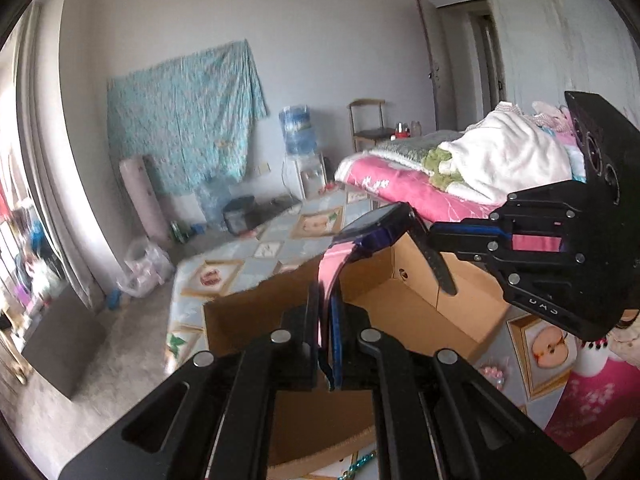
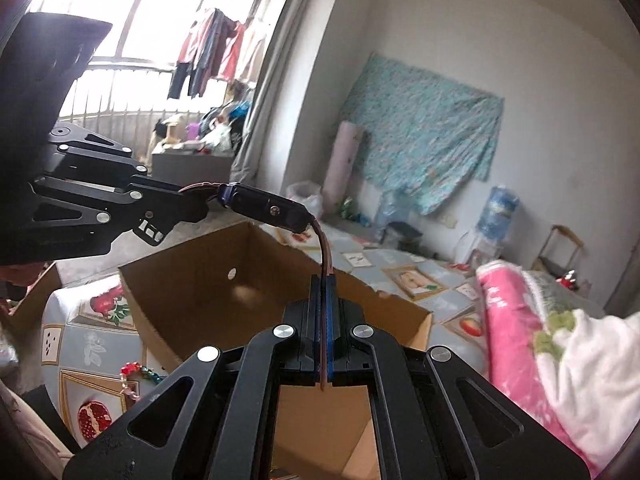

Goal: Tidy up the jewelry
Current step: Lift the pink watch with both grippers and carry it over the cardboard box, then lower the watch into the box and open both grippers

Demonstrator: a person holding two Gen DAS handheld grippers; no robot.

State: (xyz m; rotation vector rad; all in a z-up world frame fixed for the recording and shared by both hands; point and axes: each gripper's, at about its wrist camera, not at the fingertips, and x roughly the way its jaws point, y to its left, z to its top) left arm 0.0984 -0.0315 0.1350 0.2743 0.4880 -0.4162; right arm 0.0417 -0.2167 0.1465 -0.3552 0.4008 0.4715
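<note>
A watch point(image 1: 380, 224) with a dark blue body and a pink strap hangs in the air above an open cardboard box point(image 1: 420, 316). My left gripper point(image 1: 328, 304) is shut on one end of the pink strap. From the right, my right gripper point(image 1: 434, 236) is shut on the other strap, right beside the watch body. In the right wrist view the watch point(image 2: 268, 210) spans between the left gripper point(image 2: 200, 198) and my right gripper point(image 2: 324, 312), over the box point(image 2: 192, 276). A string of coloured beads point(image 2: 136, 376) lies on the table beside the box.
The box stands on a table with a fruit-patterned cloth point(image 2: 80, 344). A bed with a pink blanket point(image 1: 400, 188) and a white blanket point(image 2: 592, 364) lies to the right. Teal beads point(image 1: 360, 462) show at the bottom edge. A water dispenser point(image 1: 298, 132) stands by the far wall.
</note>
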